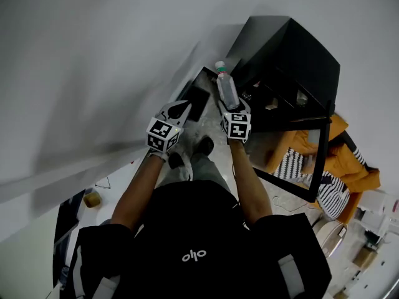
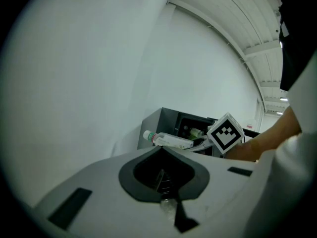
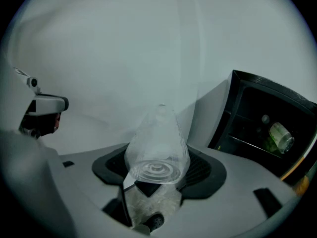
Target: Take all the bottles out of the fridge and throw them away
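Observation:
My right gripper [image 1: 232, 104] is shut on a clear plastic bottle [image 1: 227, 87] with a pale cap, held out in front of the black fridge [image 1: 293, 55]. In the right gripper view the bottle [image 3: 157, 148] sits between the jaws, bottom towards the camera. My left gripper [image 1: 179, 109] is beside it at the left, shut and empty; its jaws meet in the left gripper view [image 2: 161, 176]. That view also shows the held bottle [image 2: 171, 140] lying level before the fridge [image 2: 166, 125]. Another bottle with a green label [image 3: 280, 136] lies on a shelf inside the fridge [image 3: 257, 118].
The fridge's glass door [image 1: 308, 167] stands open to the right. A dark rectangular container [image 1: 194, 99] sits on the floor below the grippers. A person in orange [image 1: 349, 164] is at the right. A white wall [image 1: 93, 55] fills the left side.

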Demonstrator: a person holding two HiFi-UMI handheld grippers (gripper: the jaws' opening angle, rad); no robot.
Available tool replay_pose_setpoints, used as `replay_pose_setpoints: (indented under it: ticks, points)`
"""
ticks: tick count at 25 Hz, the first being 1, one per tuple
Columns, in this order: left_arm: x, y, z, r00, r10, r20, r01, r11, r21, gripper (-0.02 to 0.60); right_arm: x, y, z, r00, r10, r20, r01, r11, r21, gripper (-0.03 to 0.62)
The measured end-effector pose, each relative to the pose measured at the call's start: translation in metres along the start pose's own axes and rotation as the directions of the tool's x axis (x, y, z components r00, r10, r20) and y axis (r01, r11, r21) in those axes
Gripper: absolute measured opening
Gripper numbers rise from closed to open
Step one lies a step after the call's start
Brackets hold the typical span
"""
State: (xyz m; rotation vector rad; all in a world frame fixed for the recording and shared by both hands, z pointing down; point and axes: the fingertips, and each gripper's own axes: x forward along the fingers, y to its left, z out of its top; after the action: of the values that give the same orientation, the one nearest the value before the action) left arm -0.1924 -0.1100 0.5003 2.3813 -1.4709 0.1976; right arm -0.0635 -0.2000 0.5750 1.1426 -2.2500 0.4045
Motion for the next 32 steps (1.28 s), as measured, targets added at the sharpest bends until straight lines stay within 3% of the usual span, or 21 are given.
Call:
replay_pose_setpoints:
  ticks: [9,15,24,29,32]
  points:
    - [0.057,0.03,-0.058,0.997,-0.025,-0.076,0.024,1.0,-0.011,0.006,0.089,-0.008,-0.059,0.995,0.031,-0.097,-0.031,1.0,0.003,0.308]
    - [0.095,0.041,-0.13,0.996,-0.03,-0.086,0.025,0.998,-0.065,0.006,0.146,0.007,-0.15,0.986,0.052,-0.16,-0.046,0.998,0.04,0.308]
    - [0.131,0.068,-0.269,0.992,-0.038,-0.124,0.024,0.994,-0.107,0.006,0.237,0.022,-0.293,0.968,0.079,-0.239,-0.069,0.996,0.048,0.31]
    - [0.131,0.079,-0.331,0.986,-0.022,-0.167,0.001,0.992,-0.124,0.006,0.263,0.03,-0.37,0.94,0.104,-0.325,-0.092,0.994,0.049,0.31]
    - [0.127,0.083,-0.348,0.983,-0.016,-0.185,-0.008,0.992,-0.129,0.006,0.27,0.038,-0.398,0.919,0.119,-0.376,-0.108,0.993,0.048,0.31]
